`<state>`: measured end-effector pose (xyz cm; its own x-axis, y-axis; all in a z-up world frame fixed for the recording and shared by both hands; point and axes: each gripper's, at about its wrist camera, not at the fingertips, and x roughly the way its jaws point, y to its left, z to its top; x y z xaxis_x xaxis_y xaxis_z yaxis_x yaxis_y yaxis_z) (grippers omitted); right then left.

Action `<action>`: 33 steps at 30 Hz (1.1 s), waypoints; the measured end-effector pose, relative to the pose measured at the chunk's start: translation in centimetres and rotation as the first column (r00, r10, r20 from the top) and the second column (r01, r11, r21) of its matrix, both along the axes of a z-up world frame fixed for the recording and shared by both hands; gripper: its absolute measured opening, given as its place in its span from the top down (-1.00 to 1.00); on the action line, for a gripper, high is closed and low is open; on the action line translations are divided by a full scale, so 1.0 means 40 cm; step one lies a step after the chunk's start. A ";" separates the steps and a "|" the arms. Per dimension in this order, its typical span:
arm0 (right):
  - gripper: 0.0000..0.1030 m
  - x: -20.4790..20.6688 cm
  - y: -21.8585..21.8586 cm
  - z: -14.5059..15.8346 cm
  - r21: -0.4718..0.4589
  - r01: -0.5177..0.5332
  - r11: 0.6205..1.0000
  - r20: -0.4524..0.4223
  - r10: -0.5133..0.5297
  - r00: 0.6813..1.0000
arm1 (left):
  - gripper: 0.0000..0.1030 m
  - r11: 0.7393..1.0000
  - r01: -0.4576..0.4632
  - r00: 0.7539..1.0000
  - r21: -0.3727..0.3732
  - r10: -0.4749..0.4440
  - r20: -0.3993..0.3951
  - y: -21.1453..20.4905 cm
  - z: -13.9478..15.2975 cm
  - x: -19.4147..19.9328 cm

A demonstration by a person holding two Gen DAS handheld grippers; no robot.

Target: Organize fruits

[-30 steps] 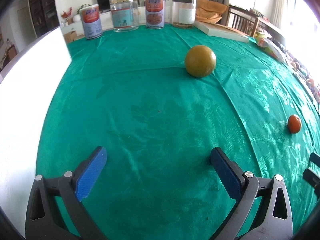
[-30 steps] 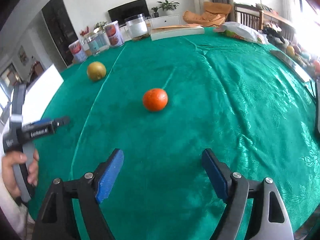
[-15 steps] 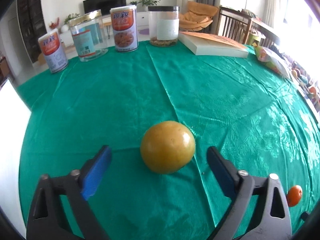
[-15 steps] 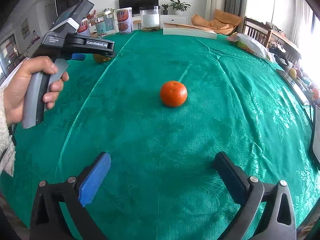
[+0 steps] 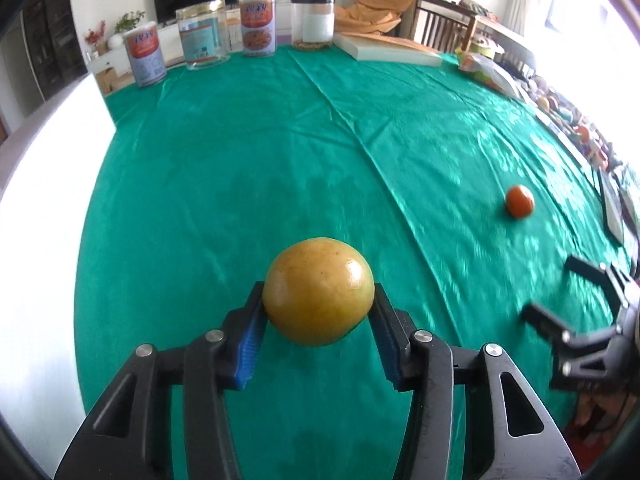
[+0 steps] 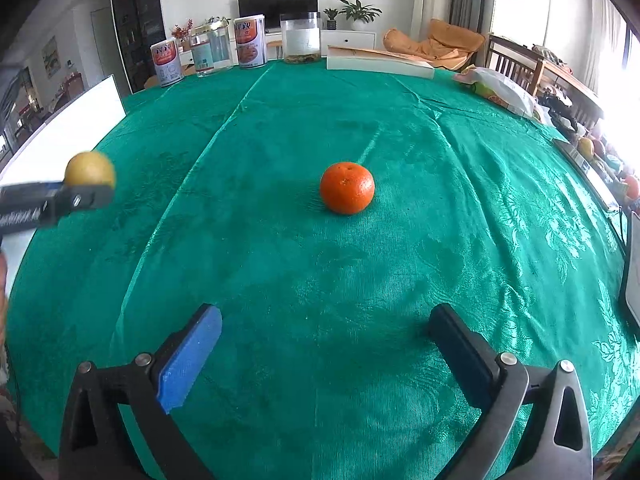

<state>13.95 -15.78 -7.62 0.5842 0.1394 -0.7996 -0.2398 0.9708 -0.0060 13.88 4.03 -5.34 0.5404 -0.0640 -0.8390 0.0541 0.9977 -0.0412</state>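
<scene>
The left claw [image 5: 318, 312] grips the round yellow fruit [image 5: 319, 291] at lower centre; the right claw [image 6: 320, 344] gapes wide, empty, below the small orange tangerine [image 6: 347, 187].

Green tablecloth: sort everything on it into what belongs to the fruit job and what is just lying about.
Belongs to the job:
- round yellow fruit, clamped in the left gripper
- small orange tangerine, on the cloth ahead of the open right gripper

Just lying about:
- two red-labelled tins
- two clear jars
- flat white box
- snack bag
</scene>
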 end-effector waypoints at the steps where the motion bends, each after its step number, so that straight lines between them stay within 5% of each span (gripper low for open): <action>1: -1.00 -0.001 0.001 0.000 -0.001 0.000 1.000 0.001 0.000 1.000 | 0.00 1.000 -0.007 1.000 0.005 0.007 -0.005 0.002 -0.012 -0.021; 3: -1.00 -0.005 0.002 0.001 -0.001 0.001 1.000 0.004 -0.001 1.000 | -0.04 1.000 -0.016 1.000 0.005 0.016 0.019 0.005 -0.029 -0.053; 5: -0.99 -0.016 -0.001 0.002 -0.009 0.017 1.000 0.011 -0.017 1.000 | -0.53 0.997 -0.062 0.997 0.045 0.059 0.048 0.009 -0.030 -0.071; 7: -0.99 -0.044 -0.003 0.002 -0.019 0.040 0.999 0.017 -0.040 0.999 | -0.79 0.993 -0.111 0.992 0.047 0.107 0.067 0.025 -0.029 -0.086; 11: -1.00 -0.083 -0.002 -0.001 -0.002 0.059 0.998 0.029 -0.059 0.998 | -0.94 0.984 -0.175 0.984 0.041 0.174 0.035 0.051 -0.056 -0.096; 33: -1.00 -0.092 -0.005 -0.005 0.006 0.056 0.998 0.056 -0.056 0.997 | -0.99 0.983 -0.179 0.983 0.034 0.178 0.047 0.057 -0.061 -0.108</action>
